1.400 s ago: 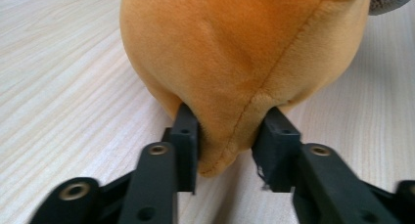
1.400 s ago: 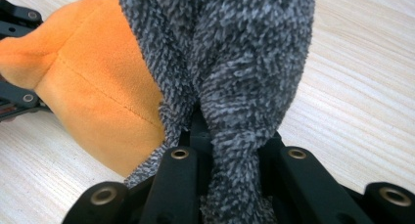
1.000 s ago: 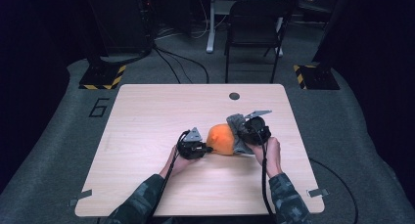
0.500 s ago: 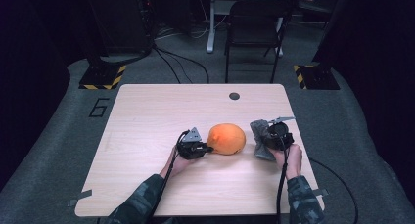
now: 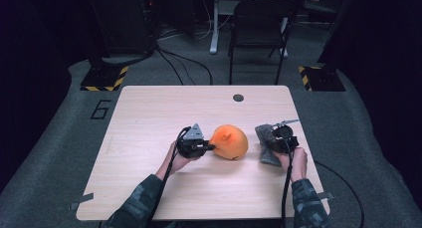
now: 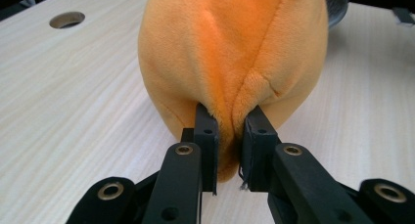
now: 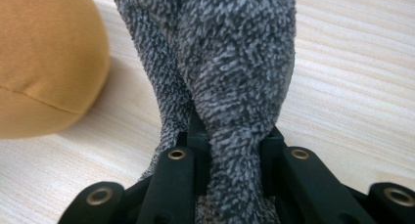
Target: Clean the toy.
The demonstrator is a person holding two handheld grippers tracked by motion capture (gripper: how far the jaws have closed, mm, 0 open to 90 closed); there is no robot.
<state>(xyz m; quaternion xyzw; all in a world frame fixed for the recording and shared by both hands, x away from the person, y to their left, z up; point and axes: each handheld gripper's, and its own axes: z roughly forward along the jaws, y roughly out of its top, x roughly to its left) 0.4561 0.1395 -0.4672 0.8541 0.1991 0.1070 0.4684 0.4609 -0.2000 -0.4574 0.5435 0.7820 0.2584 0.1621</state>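
Centrally, the orange plush point(image 5: 229, 142) is sitting on the wooden surface point(image 5: 149, 118), its fabric pinched by the left claw point(image 6: 230, 123). Well apart, the right claw point(image 7: 230, 136) is clamping the grey fuzzy cloth point(image 5: 266, 143).

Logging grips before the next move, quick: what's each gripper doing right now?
Left gripper: closed, fingers pinching a fold of the orange plush toy.
Right gripper: closed, holding the grey fuzzy cloth.
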